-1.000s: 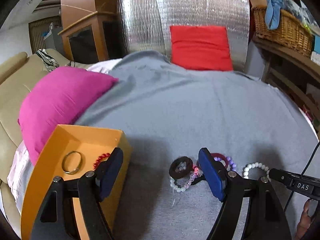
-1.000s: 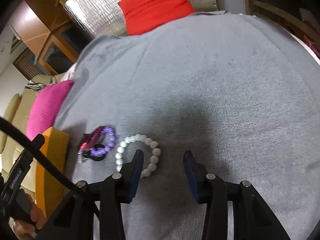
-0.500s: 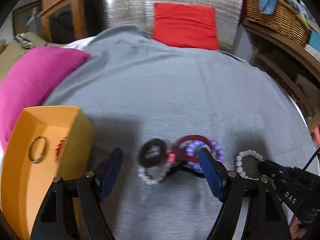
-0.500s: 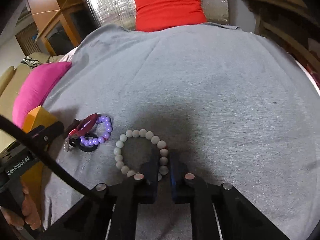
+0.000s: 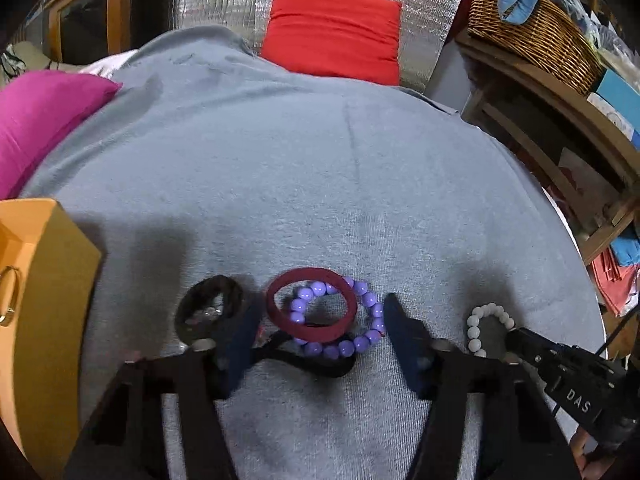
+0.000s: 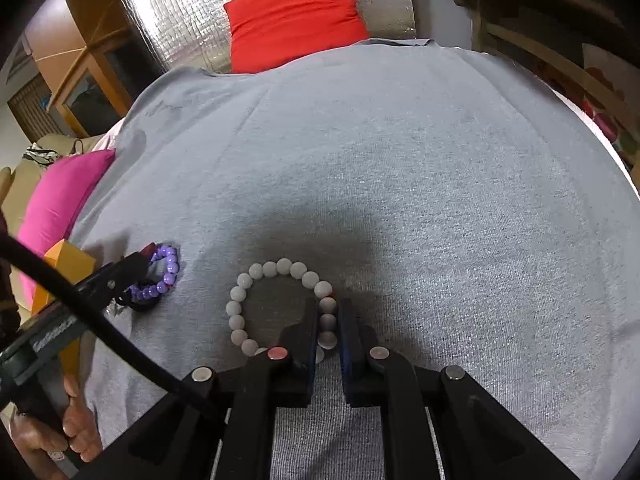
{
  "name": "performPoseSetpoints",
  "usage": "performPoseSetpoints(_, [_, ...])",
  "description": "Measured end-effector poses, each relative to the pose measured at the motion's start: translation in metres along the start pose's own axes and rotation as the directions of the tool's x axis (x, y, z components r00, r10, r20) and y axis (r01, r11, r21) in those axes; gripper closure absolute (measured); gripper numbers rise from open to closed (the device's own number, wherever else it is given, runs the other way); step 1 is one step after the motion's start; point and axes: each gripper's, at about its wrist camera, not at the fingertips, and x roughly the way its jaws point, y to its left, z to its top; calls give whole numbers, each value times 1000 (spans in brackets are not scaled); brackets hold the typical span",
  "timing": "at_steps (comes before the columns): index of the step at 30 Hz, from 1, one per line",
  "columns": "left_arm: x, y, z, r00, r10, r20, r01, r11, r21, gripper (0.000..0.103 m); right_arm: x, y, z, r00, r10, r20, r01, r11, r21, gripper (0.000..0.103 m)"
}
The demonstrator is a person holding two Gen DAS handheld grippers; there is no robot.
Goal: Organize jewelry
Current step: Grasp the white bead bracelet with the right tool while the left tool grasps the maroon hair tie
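Here your right gripper [image 6: 328, 330] had its fingers [image 6: 306, 328] drawn narrow around the near-right arc of the white bracelet [image 6: 256, 270], with beads pinched between the pads. The rest of that bracelet lay flat on the grey cloth [image 6: 440, 200], looping away to the left of the fingers. In the left wrist view, the same white bracelet [image 5: 486, 314] showed at the right, partly hidden behind your right gripper's tip.

Your left gripper [image 5: 316, 338] stood with its fingers [image 5: 404, 340] spread wide and held nothing. Between them lay the purple bracelet [image 5: 360, 344] and, resting on it and overlapping its far-left part, the maroon bangle [image 5: 312, 330]. A black band [image 5: 312, 360] ran under the near edge of both. A black ring [image 5: 210, 308] lay just left of the bangle, beside the left finger; a small pale piece showed inside it, too blurred to identify.

The orange box [image 5: 44, 280] sat at the left edge of the cloth, well apart from the cluster, with a gold ring [image 5: 10, 296] visible inside it. In the right wrist view, the purple bracelet [image 6: 166, 276] lay near the white one, not touching it, and the box corner [image 6: 66, 260] showed beyond your left gripper.

A pink cushion [image 5: 40, 120] lay at the cloth's left, a red cushion [image 5: 332, 32] at its far edge.
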Motion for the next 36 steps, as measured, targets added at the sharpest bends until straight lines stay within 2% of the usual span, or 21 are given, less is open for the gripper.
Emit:
performPoseSetpoints(1, [3, 0, 0, 1000, -2, -6, 2, 1000, -3, 65, 0, 1, -1, 1000, 1, -1, -1, 1000, 0, 92])
performPoseSetpoints(4, [10, 5, -2, 999, -15, -33, 14, 999, -31, 86, -2, 3, -3, 1000, 1, 0, -1, 1000, -1, 92])
performPoseSetpoints(8, [-4, 9, -3, 996, -93, -8, 92, 994, -53, 89, -7, 5, -6, 1000, 7, 15, -7, 1000, -12, 92])
performPoseSetpoints(13, [-20, 8, -8, 991, -137, -6, 136, 990, -38, 89, -22, 6, -5, 996, 60, 63, -59, 998, -10, 92])
performPoseSetpoints(15, [-23, 7, -11, 985, -170, -22, 169, 985, -37, 89, -29, 6, -4, 994, 74, 85, -73, 997, -9, 92])
performPoseSetpoints(18, [-24, 2, -17, 986, -155, -58, 155, 988, -8, 89, -33, 5, -5, 993, 82, 87, -81, 997, -17, 92])
performPoseSetpoints(21, [-18, -2, -24, 979, -156, -129, 158, 987, 8, 89, -30, 1, -5, 996, 64, 66, -64, 998, -7, 92])
performPoseSetpoints(23, [-16, -4, -28, 976, -148, -159, 153, 988, 21, 88, -29, -2, -5, 997, 57, 57, -58, 998, 6, 92])
performPoseSetpoints(27, [-22, -3, -30, 981, -126, -147, 133, 990, 39, 84, -26, -12, -4, 999, 34, 37, -35, 999, 29, 92])
performPoseSetpoints(29, [-25, 1, -28, 983, -123, -138, 128, 991, 27, 76, -21, -16, -3, 999, 27, 23, -28, 999, 40, 92])
performPoseSetpoints(31, [-27, 4, -27, 985, -108, -133, 113, 993, 31, 48, -17, -20, -3, 1000, 18, 1, -18, 999, 50, 93])
performPoseSetpoints(32, [-29, 7, -27, 987, -98, -130, 103, 994, 35, 43, -15, -21, -4, 1000, 15, -7, -15, 998, 54, 93])
performPoseSetpoints(36, [-32, 12, -26, 992, -84, -99, 88, 996, 32, 43, -12, -22, -5, 1000, 12, -15, -11, 998, 62, 92])
